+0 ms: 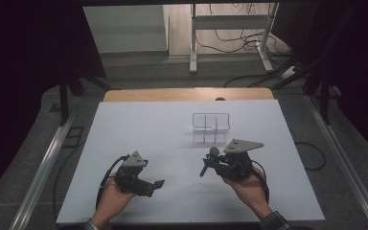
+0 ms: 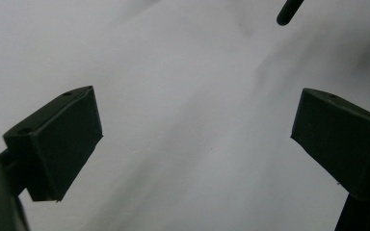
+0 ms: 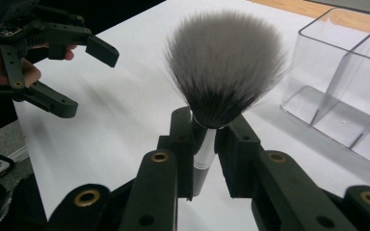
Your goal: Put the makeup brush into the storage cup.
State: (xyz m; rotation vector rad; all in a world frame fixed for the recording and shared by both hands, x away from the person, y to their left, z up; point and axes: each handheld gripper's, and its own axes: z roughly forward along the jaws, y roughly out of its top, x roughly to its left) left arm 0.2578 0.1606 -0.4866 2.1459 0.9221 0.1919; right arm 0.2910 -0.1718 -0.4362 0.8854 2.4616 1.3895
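Your right claw (image 3: 204,144) is matt black plastic with brass-coloured inserts. The brush (image 3: 221,72) it clamps has soft, fluffy grey bristles with pale tips and a shiny silver metal ferrule. Beside the brush, the organiser (image 3: 347,82) is clear, glossy plastic. The worktop (image 1: 139,129) beneath the brush looks smooth, matt white, with bare wood along its far edge.

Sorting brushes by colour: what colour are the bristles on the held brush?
The bristles are dark grey at the base, fading to whitish tips; clearest in the right gripper view.
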